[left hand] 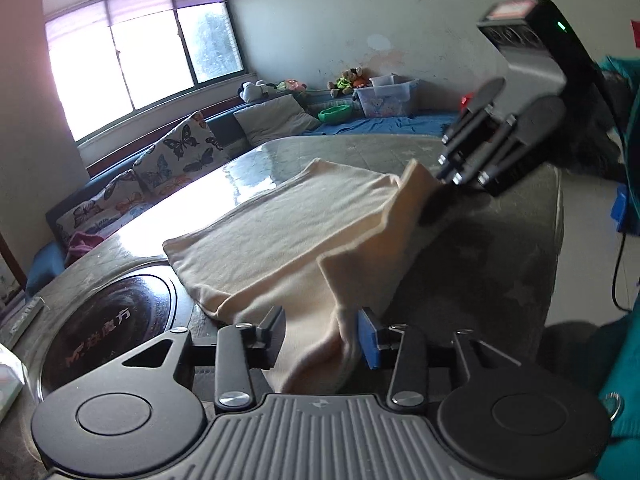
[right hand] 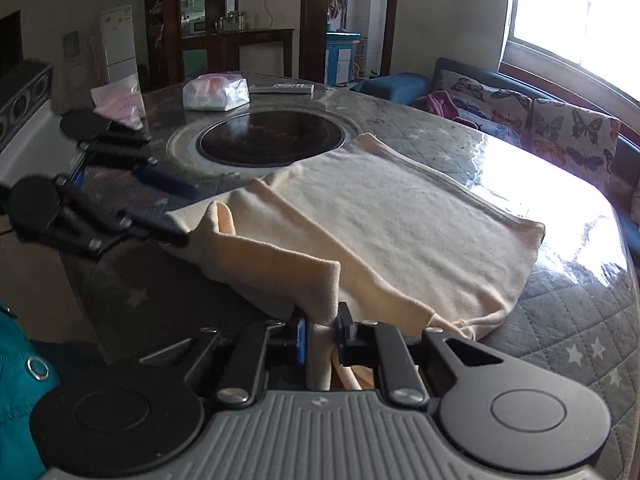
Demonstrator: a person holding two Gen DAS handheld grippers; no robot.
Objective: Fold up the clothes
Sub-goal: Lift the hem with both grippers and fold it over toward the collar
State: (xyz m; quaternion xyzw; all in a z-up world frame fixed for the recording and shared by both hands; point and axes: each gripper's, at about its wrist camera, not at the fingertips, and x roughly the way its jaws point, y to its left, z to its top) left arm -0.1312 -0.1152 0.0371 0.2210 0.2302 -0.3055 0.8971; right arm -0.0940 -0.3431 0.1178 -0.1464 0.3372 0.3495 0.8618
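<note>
A cream garment (right hand: 400,216) lies mostly flat on the quilted grey table (right hand: 568,320), with its near edge lifted into a raised fold (left hand: 360,264). My right gripper (right hand: 323,336) is shut on one end of that fold, the cloth pinched between its pads. In the left wrist view the right gripper (left hand: 436,196) holds the far raised corner. My left gripper (left hand: 320,332) stands open. The garment's other end hangs between the jaws, against the blue pad (left hand: 368,340) and clear of the other. In the right wrist view the left gripper (right hand: 190,216) shows its jaws apart at the cloth's edge.
A round black hob (right hand: 272,138) is set into the table beyond the garment. A tissue pack (right hand: 216,90), a remote (right hand: 282,88) and a pink bag (right hand: 120,106) lie at the far side. A sofa with butterfly cushions (right hand: 560,132) runs along the window. A teal sleeve (right hand: 16,380) is near.
</note>
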